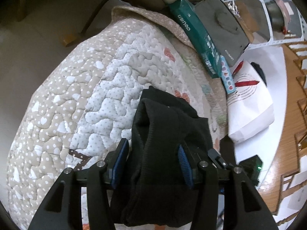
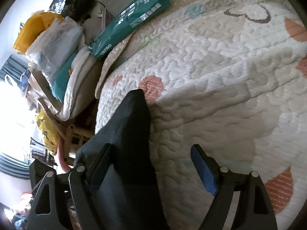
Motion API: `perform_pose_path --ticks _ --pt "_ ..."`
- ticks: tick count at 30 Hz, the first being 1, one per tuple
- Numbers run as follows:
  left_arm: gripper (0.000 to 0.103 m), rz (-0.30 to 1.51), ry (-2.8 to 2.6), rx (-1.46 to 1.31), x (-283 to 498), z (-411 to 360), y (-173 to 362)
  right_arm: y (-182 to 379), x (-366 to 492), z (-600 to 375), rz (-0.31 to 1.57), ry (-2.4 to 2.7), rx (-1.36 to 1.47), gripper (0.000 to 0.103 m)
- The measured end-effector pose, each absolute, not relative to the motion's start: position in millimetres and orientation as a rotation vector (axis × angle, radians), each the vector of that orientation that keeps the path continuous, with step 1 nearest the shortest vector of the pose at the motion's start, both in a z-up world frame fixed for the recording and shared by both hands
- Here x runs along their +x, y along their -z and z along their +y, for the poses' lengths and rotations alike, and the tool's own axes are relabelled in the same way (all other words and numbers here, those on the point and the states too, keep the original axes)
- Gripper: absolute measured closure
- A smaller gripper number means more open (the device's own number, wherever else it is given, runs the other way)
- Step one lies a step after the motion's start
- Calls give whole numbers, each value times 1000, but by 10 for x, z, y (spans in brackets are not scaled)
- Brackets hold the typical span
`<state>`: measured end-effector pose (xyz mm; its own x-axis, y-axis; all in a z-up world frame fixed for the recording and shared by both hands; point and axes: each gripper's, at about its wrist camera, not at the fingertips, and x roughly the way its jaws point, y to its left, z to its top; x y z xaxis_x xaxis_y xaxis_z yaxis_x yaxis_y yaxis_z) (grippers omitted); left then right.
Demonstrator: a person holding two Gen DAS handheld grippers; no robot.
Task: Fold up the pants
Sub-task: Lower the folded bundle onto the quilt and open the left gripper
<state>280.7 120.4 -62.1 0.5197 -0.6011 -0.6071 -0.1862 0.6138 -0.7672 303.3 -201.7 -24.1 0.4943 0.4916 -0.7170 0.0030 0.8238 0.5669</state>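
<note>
The black pants (image 1: 165, 134) lie bunched on a quilted spotted bedspread (image 1: 86, 88). In the left wrist view a ribbed black end of them sits between the blue pads of my left gripper (image 1: 152, 153), whose jaws stand apart around the cloth without pinching it. In the right wrist view a dark fold of the pants (image 2: 130, 134) lies against the left finger of my right gripper (image 2: 153, 157), and the right blue pad (image 2: 203, 168) is well clear of it, so the jaws are wide open over the bedspread (image 2: 211, 76).
A green packet (image 1: 193, 30) and a grey pouch (image 1: 220, 23) lie at the far edge of the bed. A white paper bag (image 1: 249, 103) stands on the wooden floor (image 1: 287, 126) beside it. Stacked bedding and bags (image 2: 57, 44) sit by the bed's left side.
</note>
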Motion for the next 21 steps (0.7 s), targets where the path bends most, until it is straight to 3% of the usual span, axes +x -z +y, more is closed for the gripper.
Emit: perform_pose_path --ticks 15,21 --pt "45 894 171 -915 2311 1539 287 -75 2136 -2415 1010 -192 387 16" --pt "44 968 124 -766 1784 1328 195 -101 1520 -2423 993 -215 374 16"
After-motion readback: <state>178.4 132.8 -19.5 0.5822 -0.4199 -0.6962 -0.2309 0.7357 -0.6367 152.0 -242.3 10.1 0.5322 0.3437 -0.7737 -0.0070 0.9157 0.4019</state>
